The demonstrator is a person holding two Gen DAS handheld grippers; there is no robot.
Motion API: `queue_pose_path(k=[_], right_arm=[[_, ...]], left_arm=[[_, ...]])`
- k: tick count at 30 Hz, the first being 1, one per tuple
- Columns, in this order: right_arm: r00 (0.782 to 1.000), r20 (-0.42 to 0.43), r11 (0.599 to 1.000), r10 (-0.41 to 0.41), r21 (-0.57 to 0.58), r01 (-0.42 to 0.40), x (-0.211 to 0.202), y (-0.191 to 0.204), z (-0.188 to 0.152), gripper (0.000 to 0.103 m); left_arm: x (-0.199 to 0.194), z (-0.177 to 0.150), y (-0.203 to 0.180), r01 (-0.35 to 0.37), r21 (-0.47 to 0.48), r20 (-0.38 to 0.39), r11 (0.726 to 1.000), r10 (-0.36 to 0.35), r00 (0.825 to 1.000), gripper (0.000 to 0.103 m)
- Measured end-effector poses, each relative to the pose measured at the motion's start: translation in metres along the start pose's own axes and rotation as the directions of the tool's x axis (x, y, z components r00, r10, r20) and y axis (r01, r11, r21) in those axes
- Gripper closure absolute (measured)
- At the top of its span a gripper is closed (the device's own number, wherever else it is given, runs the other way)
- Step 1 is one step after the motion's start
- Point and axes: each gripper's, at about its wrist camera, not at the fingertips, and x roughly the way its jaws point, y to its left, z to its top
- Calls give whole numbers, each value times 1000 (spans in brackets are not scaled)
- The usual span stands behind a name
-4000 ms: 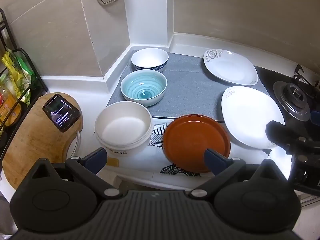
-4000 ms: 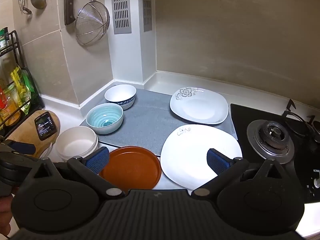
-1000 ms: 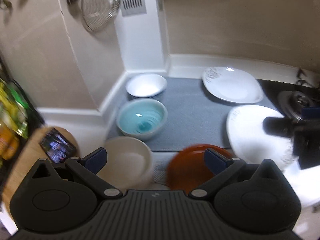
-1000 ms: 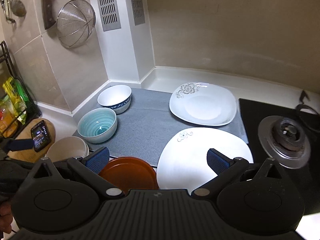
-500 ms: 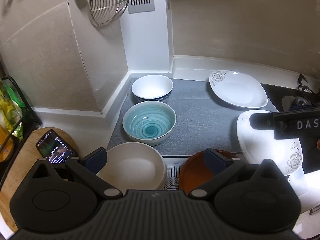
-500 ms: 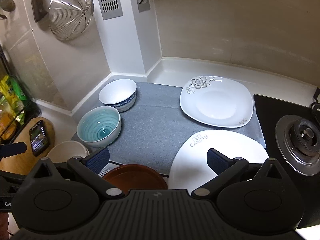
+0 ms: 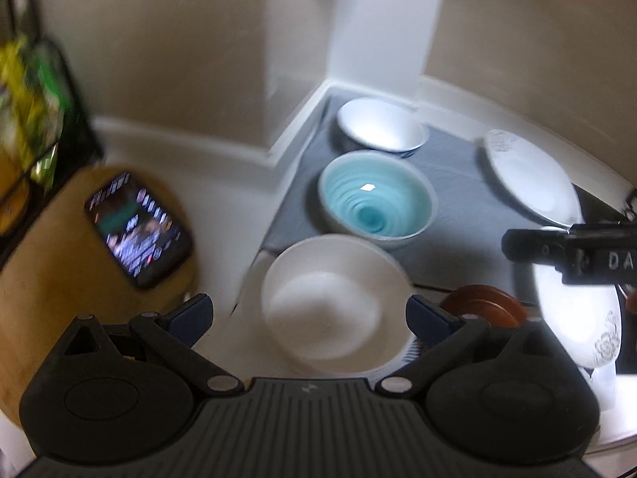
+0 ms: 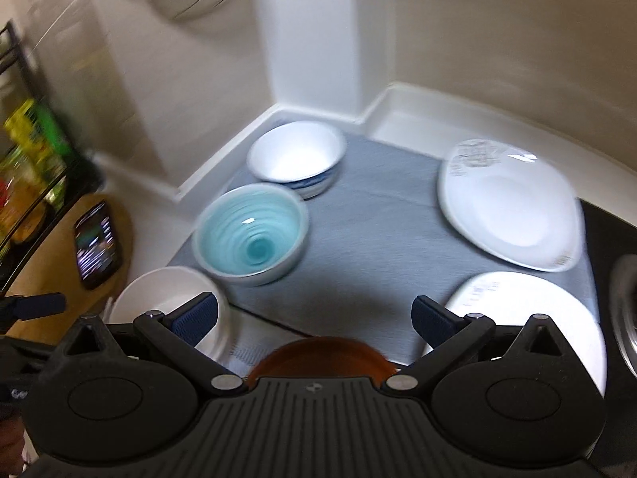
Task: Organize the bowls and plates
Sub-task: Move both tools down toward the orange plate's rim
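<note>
Left gripper spread wide, empty, above the cream bowl, which sits between its fingers. Right gripper also spread, empty; brown plate just below it, teal bowl ahead-left on grey mat.

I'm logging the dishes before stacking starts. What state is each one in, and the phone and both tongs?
Cream bowl: upright, empty.
Teal bowl: upright, empty.
Blue-patterned white bowl: upright, empty.
Far white plate: flat, bare.
Near white plate: flat, bare.
Brown plate: flat, unstacked.
Phone: screen lit.
Left tongs: open, empty.
Right tongs: open, empty.
</note>
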Motion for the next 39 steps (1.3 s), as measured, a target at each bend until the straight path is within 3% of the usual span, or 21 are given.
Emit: queue_pose_path(k=[4,9,14,16,21,24,31,39], right_arm=[[996,-56,997,62,-38,-65,25,10,8,0],[987,-106,990,117,-70,-125,49,12,16,0],[982,-135,988,134,-64,-143,65,1,24,0],[983,-131,989,129,-56,-137,65,-7,27,0],[993,-94,998,67,4,-67,46,-46,28,0],[998,-69,997,7,79,-2,26,-79,22,0],[995,-59,961,-80,260,93,-24,-134,-27,0],[990,-133,938,37,346,11,-38,-130,-82,0]], left_arm=[[14,1,19,-3,-128,-74,992,-7,997,0],[29,4,40,-30,-285,-153,958,-14,988,0],[28,10,41,-65,-315,-158,947,15,987,0],[25,14,35,-41,-319,-153,947,-9,988,0],[13,30,-3,64,-204,-78,977,-81,994,0],[14,41,-35,144,-116,-56,983,-152,987,0],[29,39,-106,292,49,-153,955,-281,947,0],[33,12,-123,297,136,-290,945,-249,924,0]])
